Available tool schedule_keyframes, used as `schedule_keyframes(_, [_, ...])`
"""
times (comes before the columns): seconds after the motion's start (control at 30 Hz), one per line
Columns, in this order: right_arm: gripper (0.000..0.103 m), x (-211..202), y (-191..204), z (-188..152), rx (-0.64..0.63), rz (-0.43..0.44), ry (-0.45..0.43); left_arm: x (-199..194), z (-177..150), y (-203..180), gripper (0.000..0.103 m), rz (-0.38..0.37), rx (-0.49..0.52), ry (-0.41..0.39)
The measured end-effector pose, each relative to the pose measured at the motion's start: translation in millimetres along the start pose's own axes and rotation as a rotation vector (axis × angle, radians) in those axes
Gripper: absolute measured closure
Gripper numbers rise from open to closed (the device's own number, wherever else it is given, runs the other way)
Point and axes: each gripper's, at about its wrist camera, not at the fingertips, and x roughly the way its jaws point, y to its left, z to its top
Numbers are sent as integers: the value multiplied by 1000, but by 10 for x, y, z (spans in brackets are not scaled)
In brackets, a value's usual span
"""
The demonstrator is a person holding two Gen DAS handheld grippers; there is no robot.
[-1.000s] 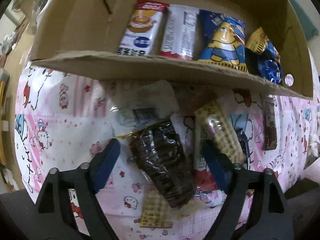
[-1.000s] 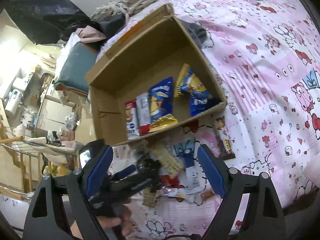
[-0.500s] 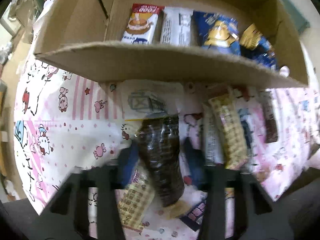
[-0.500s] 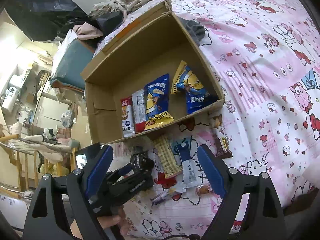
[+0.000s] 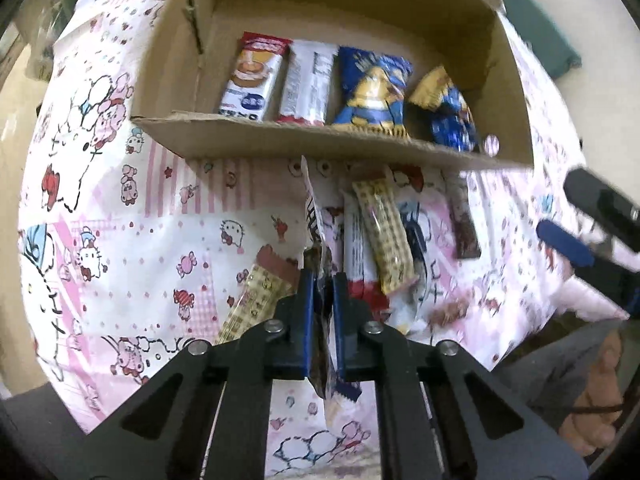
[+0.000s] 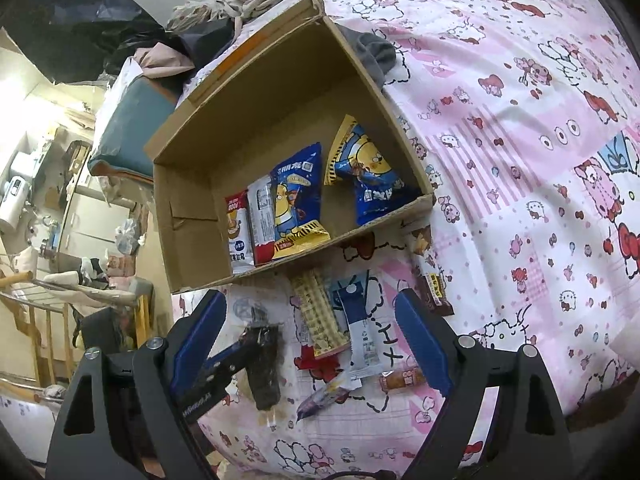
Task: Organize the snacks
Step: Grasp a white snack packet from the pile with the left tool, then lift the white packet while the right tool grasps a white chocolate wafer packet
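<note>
My left gripper [image 5: 321, 280] is shut on a clear packet of dark cookies [image 5: 320, 240], held edge-on and lifted off the bedsheet; the packet also shows in the right wrist view [image 6: 262, 360]. The cardboard box [image 5: 280, 140] lies ahead with several snack packs lined up inside, among them a blue chip bag [image 5: 374, 88]. Loose snacks lie on the sheet before the box, such as a yellow wafer pack [image 5: 386, 236]. My right gripper [image 6: 310, 344] is open and empty above the loose snacks [image 6: 320, 316].
The pink cartoon bedsheet [image 6: 520, 160] covers the bed. A small brown bar [image 5: 464, 224] lies at the right of the pile. Clothes and dark bags [image 6: 120, 32] sit behind the box. The bed edge drops off at the left, with clutter below.
My left gripper closed on the cookie packet and lifted it, turning it edge-on. The right gripper stayed open and drew back a little.
</note>
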Motion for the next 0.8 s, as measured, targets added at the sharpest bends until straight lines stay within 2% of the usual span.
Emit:
schedule_keyframes(0.07, [14, 12, 9, -7, -7, -8, 4, 137, 16, -18, 96, 7, 12, 24])
schedule_keyframes(0.17, [14, 18, 4, -6, -7, -14, 4, 438, 96, -88, 90, 69, 36, 46])
schedule_keyframes(0.23, [14, 14, -8, -1, -10, -24, 0, 634, 95, -75, 91, 83, 55, 106])
schedule_keyframes(0.27, [14, 9, -23, 1, -10, -29, -1, 643, 87, -60, 92, 76, 53, 103])
schedule_keyframes(0.33, [14, -4, -78, 10, 3, -32, -2, 573, 82, -83, 93, 85, 69, 91])
schedule_keyframes(0.47, [14, -32, -242, 44, 41, -31, -4, 253, 19, -26, 94, 46, 47, 60])
schedule_keyframes(0.53, [16, -4, -331, 60, 39, -76, -2, 67, -37, 13, 94, 35, 39, 43])
schedule_keyframes(0.6, [31, 64, -421, 78, 28, -128, 4, -103, -71, 54, 94, 35, 36, 12])
schedule_keyframes(0.63, [33, 114, -446, 85, 16, -154, 14, -183, -90, 89, 94, 35, 30, -7])
schedule_keyframes(0.7, [46, 270, -512, 101, -6, -187, 54, -308, -114, 181, 93, 36, 13, -32])
schedule_keyframes(0.8, [48, 590, -549, 96, -51, -278, 133, -377, -133, 272, 93, 46, -20, -56])
